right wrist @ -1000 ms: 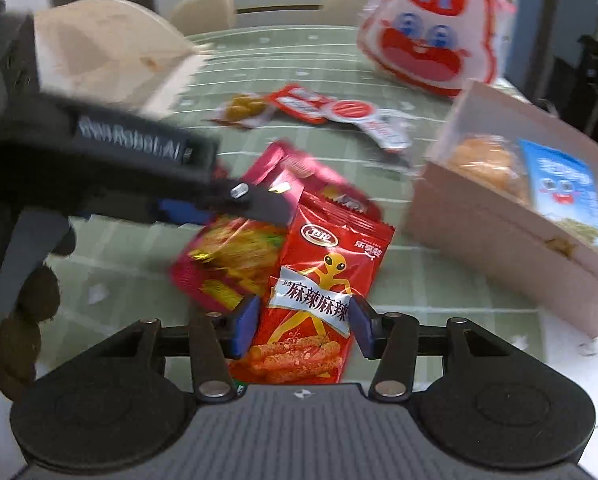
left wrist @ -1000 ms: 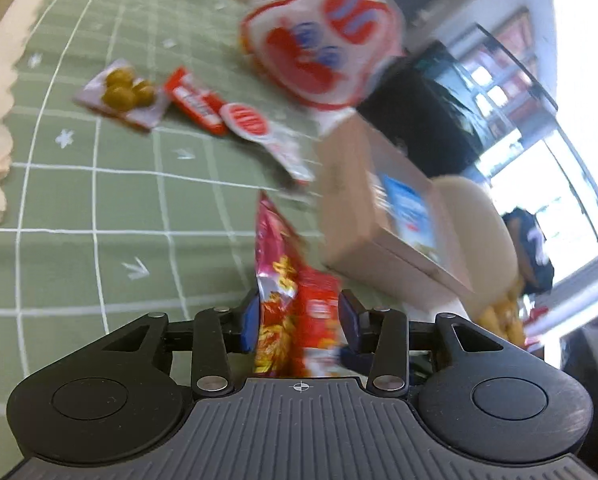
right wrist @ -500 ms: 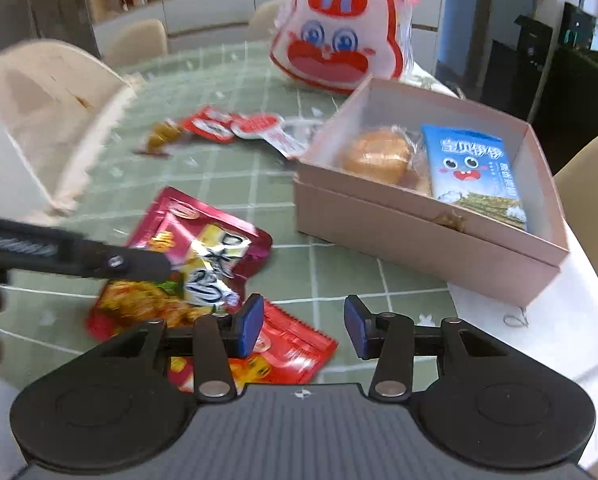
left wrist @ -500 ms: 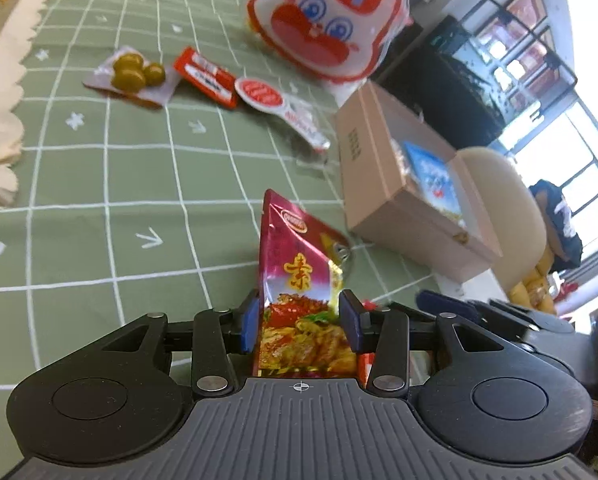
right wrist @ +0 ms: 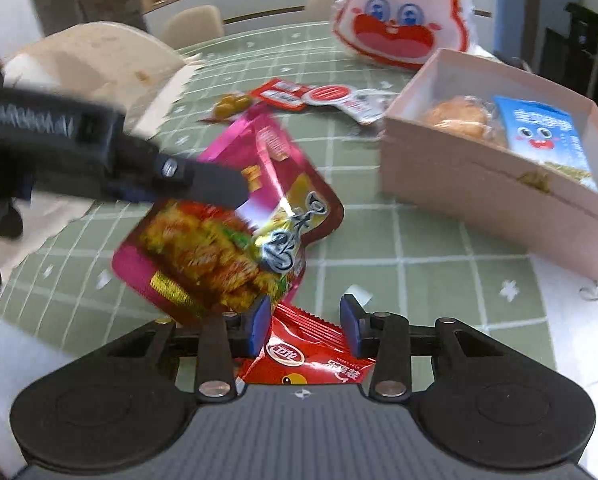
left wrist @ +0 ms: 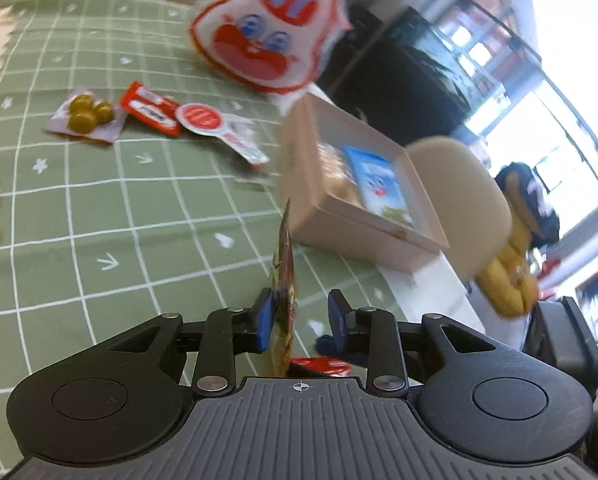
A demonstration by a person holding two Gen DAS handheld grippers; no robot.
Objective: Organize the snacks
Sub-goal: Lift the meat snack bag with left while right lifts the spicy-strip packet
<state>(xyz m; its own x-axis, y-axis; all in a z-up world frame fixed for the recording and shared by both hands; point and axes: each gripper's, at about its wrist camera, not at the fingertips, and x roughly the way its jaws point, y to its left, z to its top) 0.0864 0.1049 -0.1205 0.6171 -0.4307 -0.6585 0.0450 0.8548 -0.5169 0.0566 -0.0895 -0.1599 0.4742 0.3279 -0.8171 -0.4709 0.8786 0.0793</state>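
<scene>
The left claw point(left wrist: 299, 316) is hanging above the green checked table point(left wrist: 99, 208) with its 2 blue pads spread apart, so it is not clamping anything. A magenta snack packet point(left wrist: 285, 256) is standing edge-on between the pads, lying against the left pad point(left wrist: 265, 318) and clear of the other. From the right wrist view the same magenta snack packet point(right wrist: 235, 232) is showing its printed face, tilted above the table, with the left claw's dark finger point(right wrist: 203, 184) crossing its upper edge.

The right claw point(right wrist: 305, 326) is also standing open, its pads set either side of a red snack packet point(right wrist: 307, 354) lying flat on the table beneath it; whether the pads are touching the packet I cannot tell.

To the right, a pink box point(right wrist: 479, 184) is sitting open on the table, holding a wrapped bun point(right wrist: 457, 114) and a blue packet point(right wrist: 543, 132) side by side. Behind the box a large rabbit-face bag point(right wrist: 399, 20) is standing upright. Near the middle of the table, 3 small items are lying in a row: a pack of green olives point(left wrist: 85, 116), a red wrapper point(left wrist: 151, 109) and a white sachet with a red disc point(left wrist: 215, 126).
</scene>
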